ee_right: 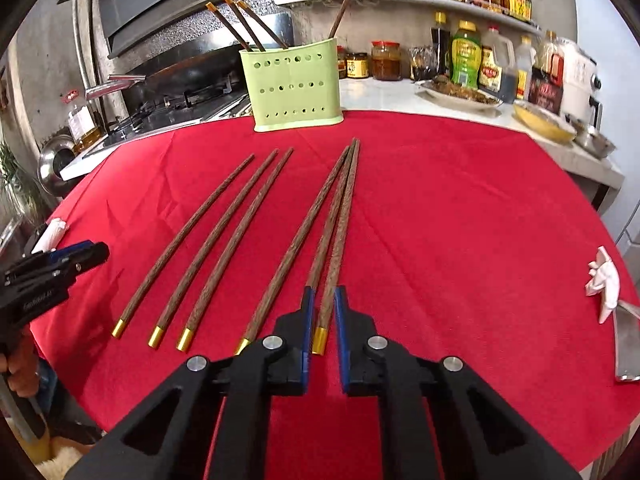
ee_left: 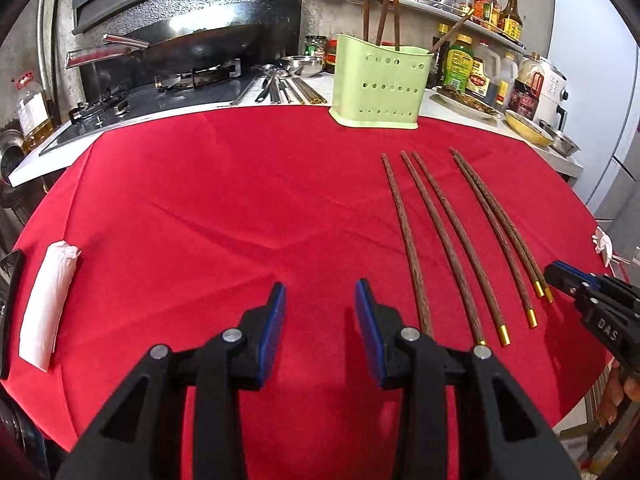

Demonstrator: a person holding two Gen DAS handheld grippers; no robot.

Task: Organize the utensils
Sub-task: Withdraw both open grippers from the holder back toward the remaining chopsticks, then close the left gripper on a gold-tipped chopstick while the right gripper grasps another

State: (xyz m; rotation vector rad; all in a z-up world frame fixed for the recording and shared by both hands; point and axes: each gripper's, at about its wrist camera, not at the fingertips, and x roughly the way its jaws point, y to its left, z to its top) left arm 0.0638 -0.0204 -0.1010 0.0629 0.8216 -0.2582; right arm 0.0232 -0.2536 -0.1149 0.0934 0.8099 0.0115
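Several dark wooden chopsticks [ee_right: 218,236] with gold end caps lie side by side on the red cloth [ee_right: 460,220]. My right gripper [ee_right: 324,295] is low over the rightmost chopstick [ee_right: 340,232], its blue pads shut on the stick near the gold cap. My left gripper [ee_left: 320,288] stands open above bare cloth, left of the row, with nothing between its fingers. The right gripper [ee_left: 554,274] shows at the right edge of the left wrist view, at the caps of the rightmost chopsticks [ee_left: 496,216]. A green perforated holder [ee_right: 294,84] [ee_left: 378,80] at the cloth's far edge has chopsticks standing in it.
A white roll [ee_left: 48,304] lies at the cloth's left edge. A white folded piece [ee_right: 604,280] and a metal blade [ee_right: 626,344] lie at its right edge. Behind are a stove with a wok [ee_left: 192,48], sauce bottles [ee_left: 460,64], a plate and a yellow bowl [ee_left: 528,128].
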